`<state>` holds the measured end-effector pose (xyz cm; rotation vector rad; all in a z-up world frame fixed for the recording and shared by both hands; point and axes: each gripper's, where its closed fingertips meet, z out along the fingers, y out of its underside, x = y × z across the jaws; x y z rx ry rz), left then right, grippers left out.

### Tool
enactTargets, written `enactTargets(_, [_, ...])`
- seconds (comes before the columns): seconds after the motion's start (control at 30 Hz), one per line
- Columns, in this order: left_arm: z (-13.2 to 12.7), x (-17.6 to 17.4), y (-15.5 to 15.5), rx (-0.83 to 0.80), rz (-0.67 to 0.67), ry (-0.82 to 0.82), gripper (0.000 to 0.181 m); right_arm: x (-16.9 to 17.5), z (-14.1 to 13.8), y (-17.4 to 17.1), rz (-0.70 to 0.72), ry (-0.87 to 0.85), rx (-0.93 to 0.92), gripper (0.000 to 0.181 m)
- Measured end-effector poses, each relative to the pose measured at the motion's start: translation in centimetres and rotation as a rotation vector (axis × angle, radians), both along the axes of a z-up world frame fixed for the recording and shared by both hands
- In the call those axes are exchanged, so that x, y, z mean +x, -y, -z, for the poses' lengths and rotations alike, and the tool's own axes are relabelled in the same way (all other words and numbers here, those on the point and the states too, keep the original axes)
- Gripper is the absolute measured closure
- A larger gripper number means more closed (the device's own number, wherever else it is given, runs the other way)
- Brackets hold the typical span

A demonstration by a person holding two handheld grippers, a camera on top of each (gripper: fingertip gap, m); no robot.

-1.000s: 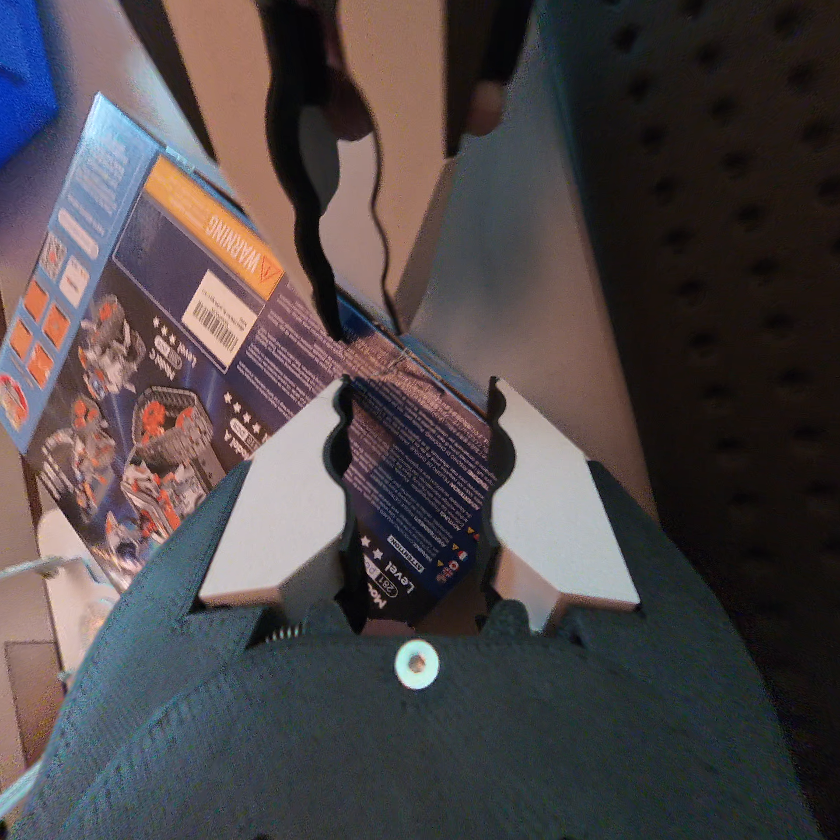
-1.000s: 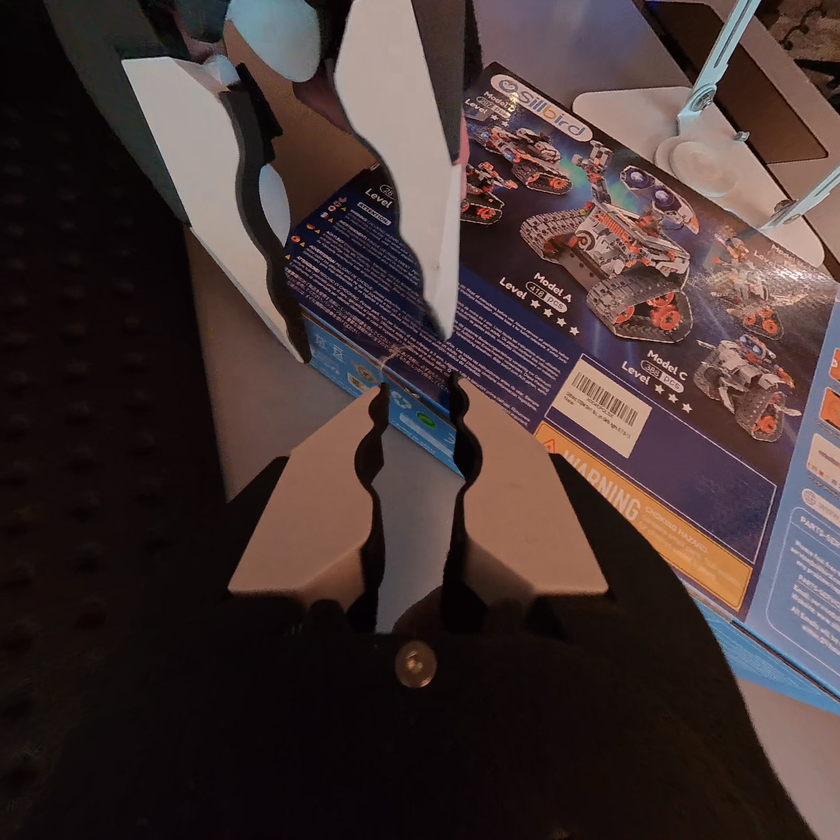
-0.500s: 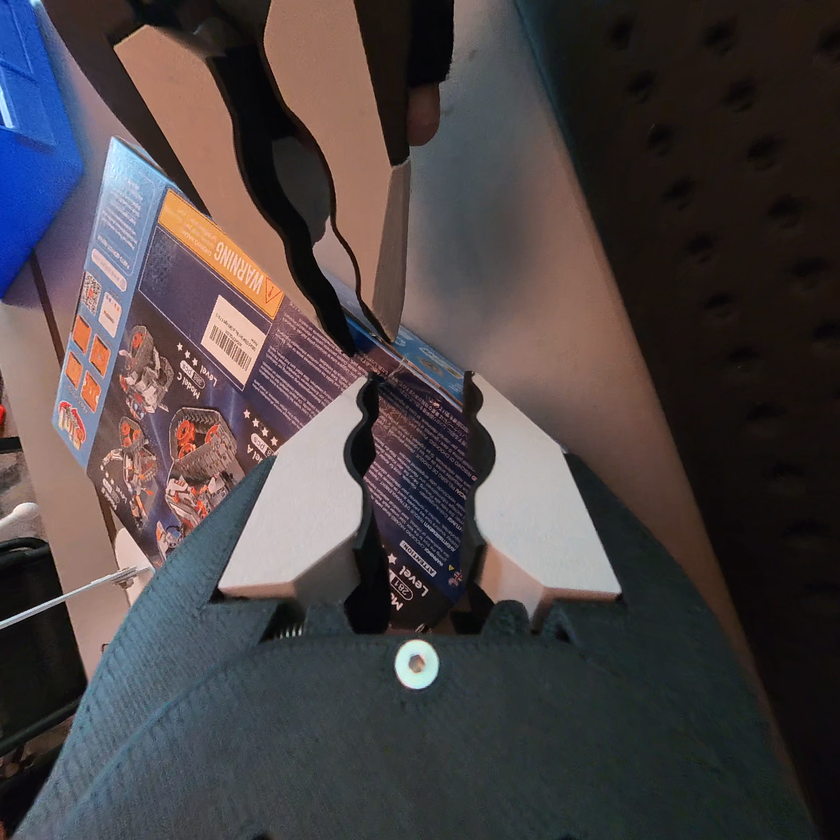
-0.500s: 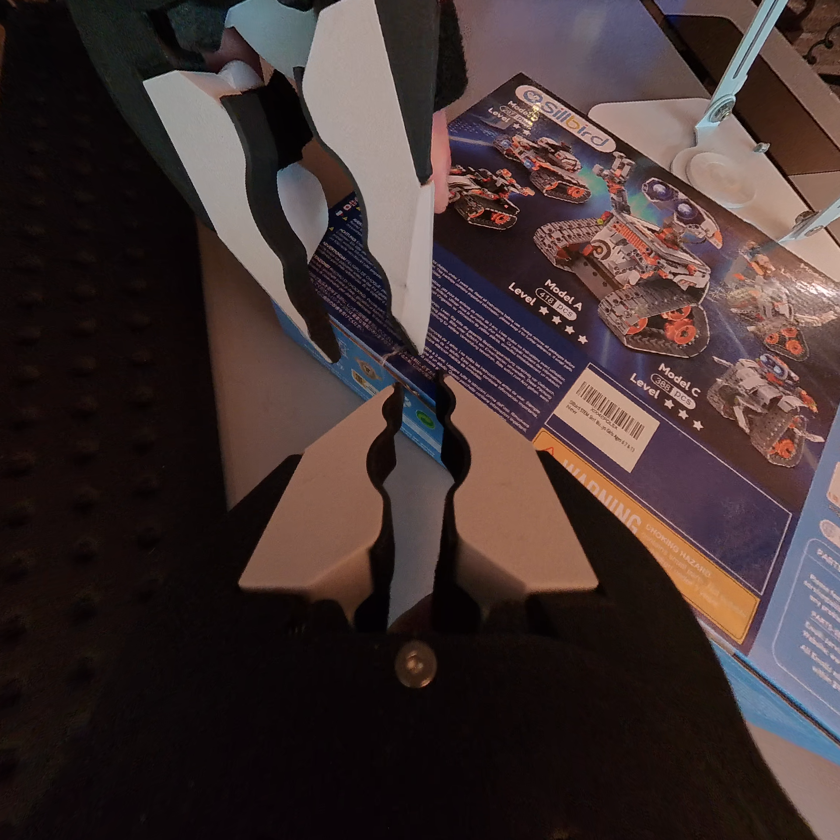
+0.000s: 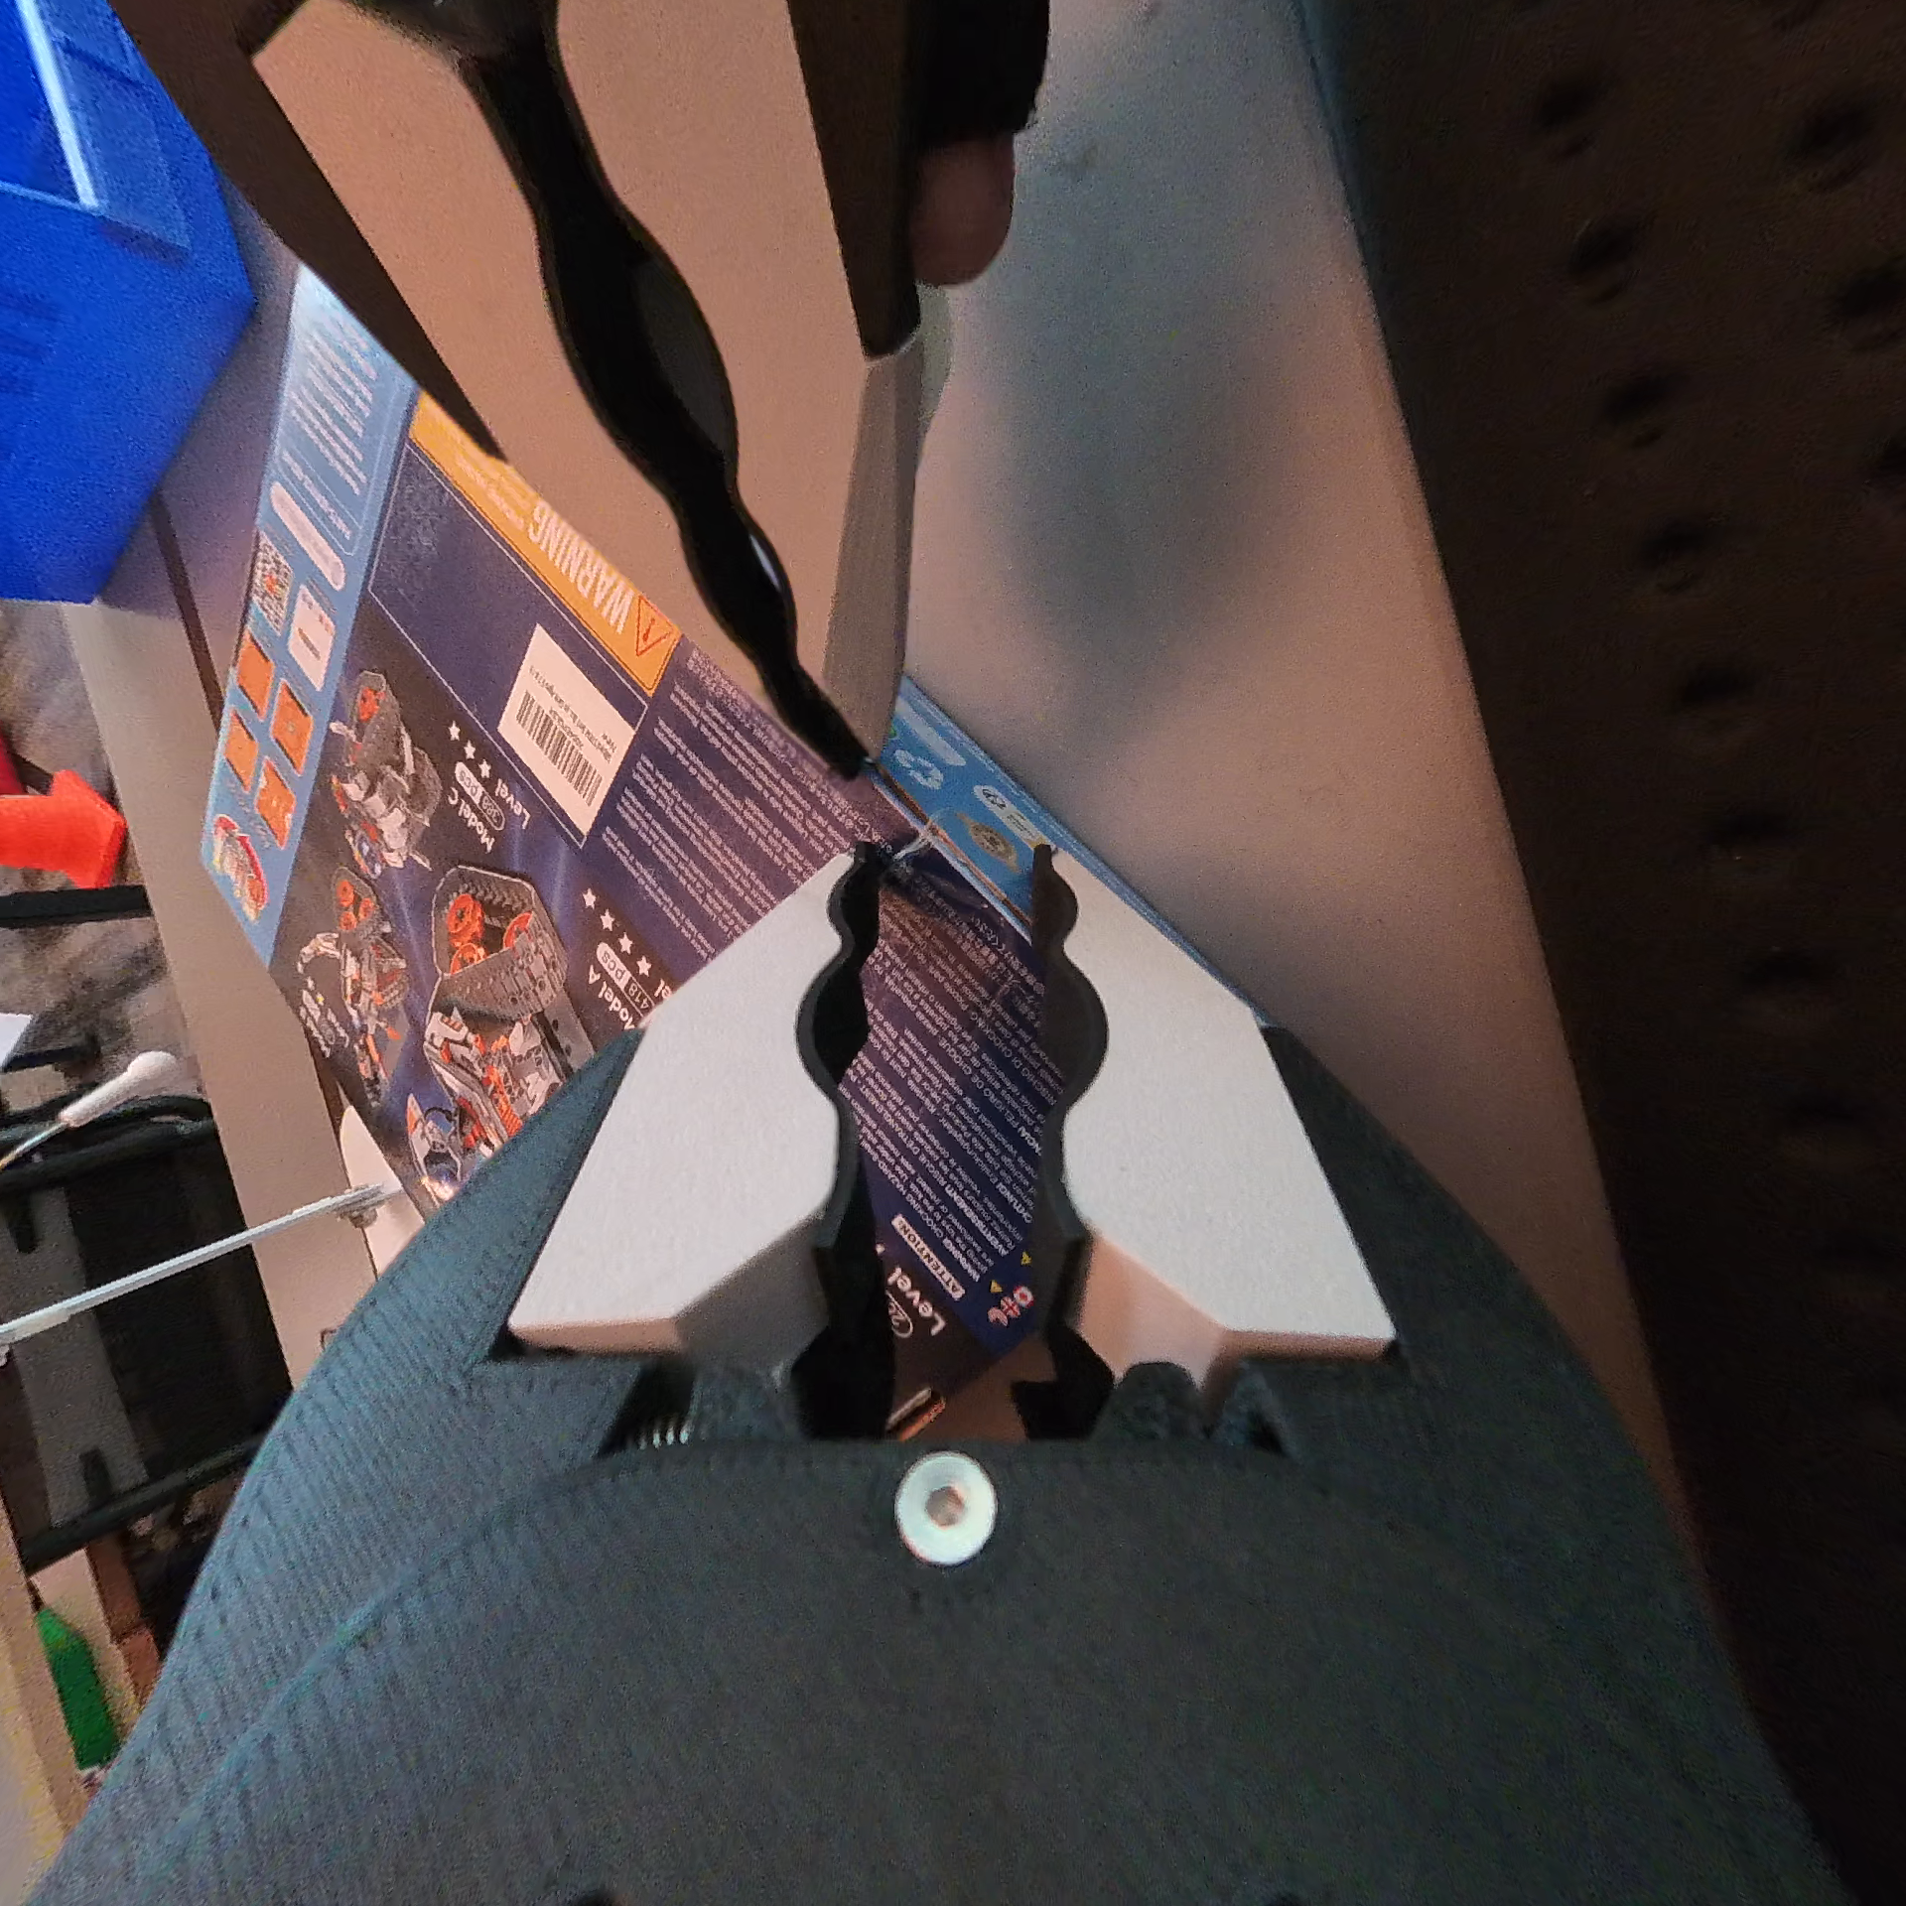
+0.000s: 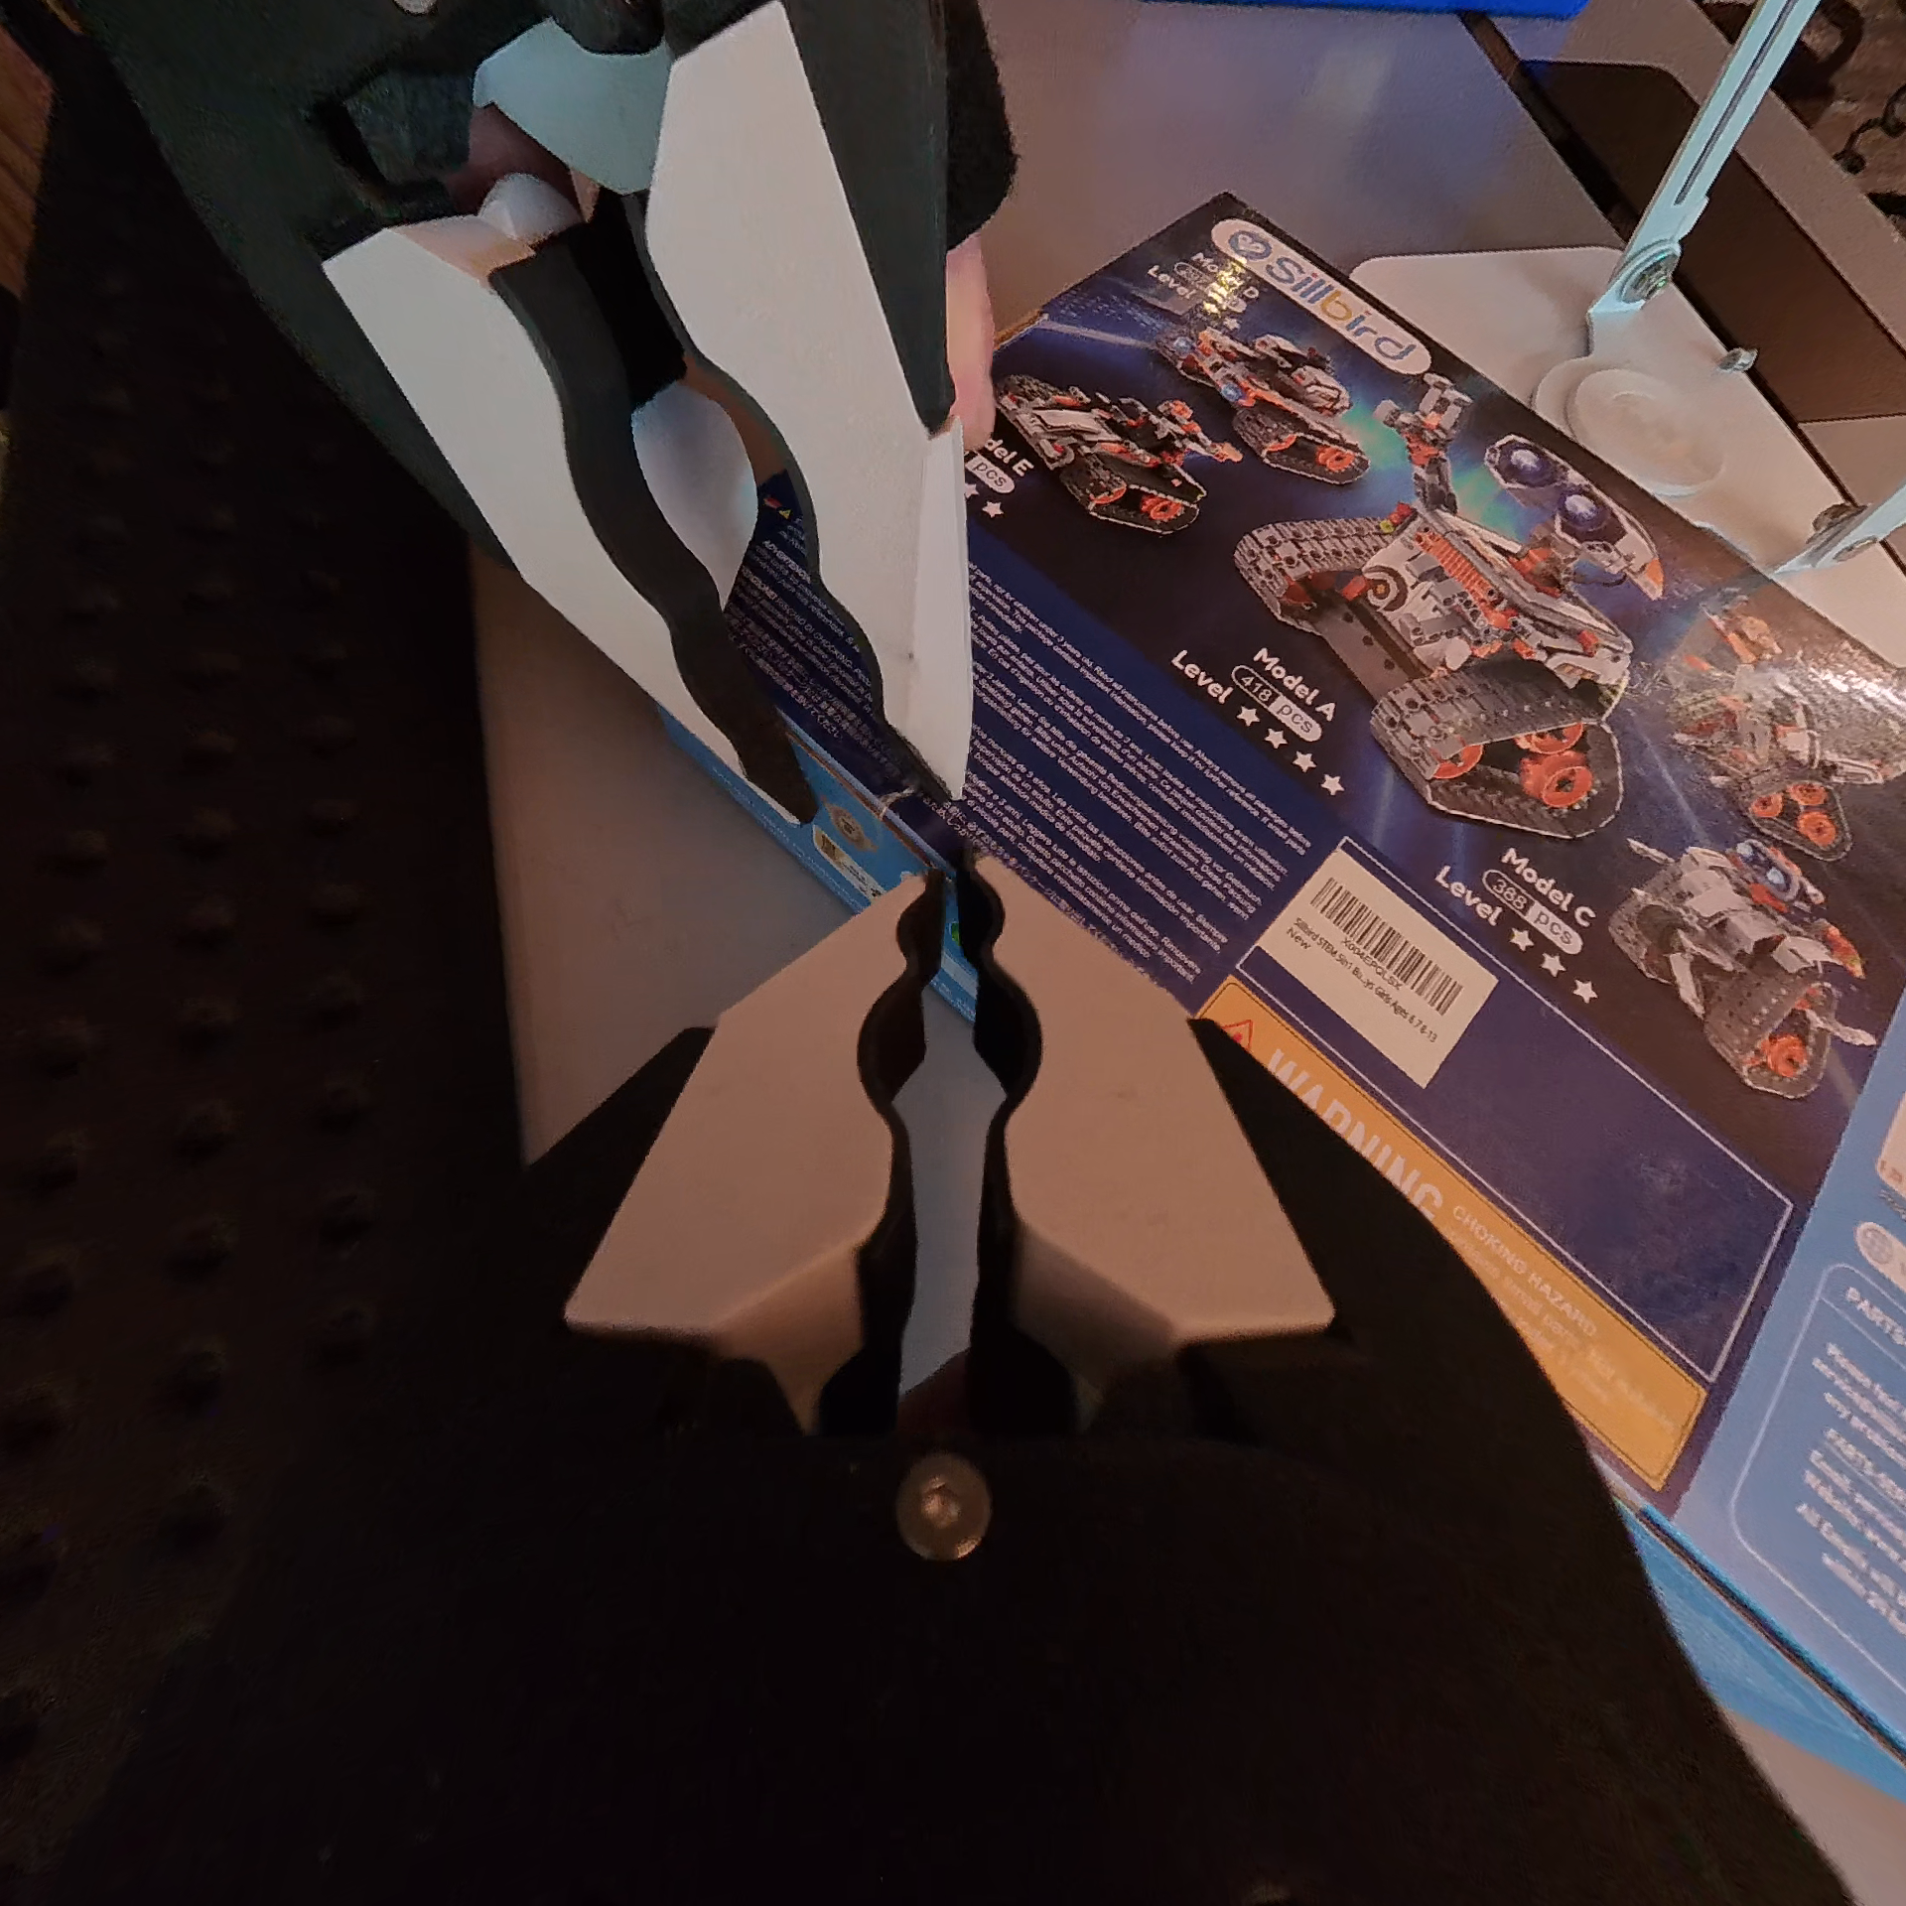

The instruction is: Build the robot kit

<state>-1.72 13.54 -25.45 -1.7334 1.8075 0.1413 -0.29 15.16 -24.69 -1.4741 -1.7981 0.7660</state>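
A blue toy-kit box [image 6: 1444,784] with robot pictures lies flat on the grey table [image 6: 639,949]. It also shows in the left wrist view [image 5: 495,825]. My left gripper [image 5: 951,861] is open. Its jaws straddle the box's near long edge, one finger on the top face and one by the side face. It also shows in the right wrist view [image 6: 866,794]. My right gripper [image 6: 954,875] faces it tip to tip at the same edge, with its jaws almost closed. A small crinkle of clear film [image 6: 899,799] sits between the two grippers. I cannot tell whether the film is pinched.
A blue bin [image 5: 93,309] stands past the box's far end. A white stand base [image 6: 1609,402] with a metal arm [image 6: 1702,144] sits beside the box. A dark dotted mat [image 6: 206,928] runs along the table edge. An orange object [image 5: 62,830] lies off the table. My left and right fingertips are right by each other. Left tips and right tips are each some 35 centimetres from the white stand base [image 6: 1609,402].
Both grippers have narrowed their jaws, the right one nearly to closed. Both have drawn closer together at the box edge.
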Motion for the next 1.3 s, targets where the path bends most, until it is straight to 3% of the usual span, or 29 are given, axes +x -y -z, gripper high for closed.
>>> enactTargets(0.1, [-0.3, -0.4, 0.0, 0.010, 0.034, -0.016, 0.152, 0.1, 0.0, -0.3, -0.016, 0.005, 0.036, 0.181])
enactTargets(0.37, [-0.5, -1.5, 1.0, -0.159, 0.131, -0.106, 0.131, -0.7, -0.5, -0.6, -0.077, 0.046, 0.113, 0.155])
enactTargets(0.6, [0.3, -2.7, 1.1, -0.143, 0.260, -0.272, 0.106, -1.3, 0.2, -0.7, -0.113, 0.073, 0.109, 0.164])
enactTargets(0.87, [0.0, -4.1, 1.3, -0.092, 0.346, -0.344, 0.117, -1.7, 0.2, -0.3, -0.133, 0.032, 0.078, 0.175])
enactTargets(1.03, [-0.4, -3.5, 0.6, -0.067, 0.336, -0.373, 0.141, -1.9, 0.2, -0.2, -0.136, 0.031, 0.065, 0.176])
enactTargets(1.3, [-0.4, -4.2, 0.5, 0.008, 0.283, -0.424, 0.141, -2.2, 0.2, -0.1, -0.140, 0.018, 0.060, 0.177])
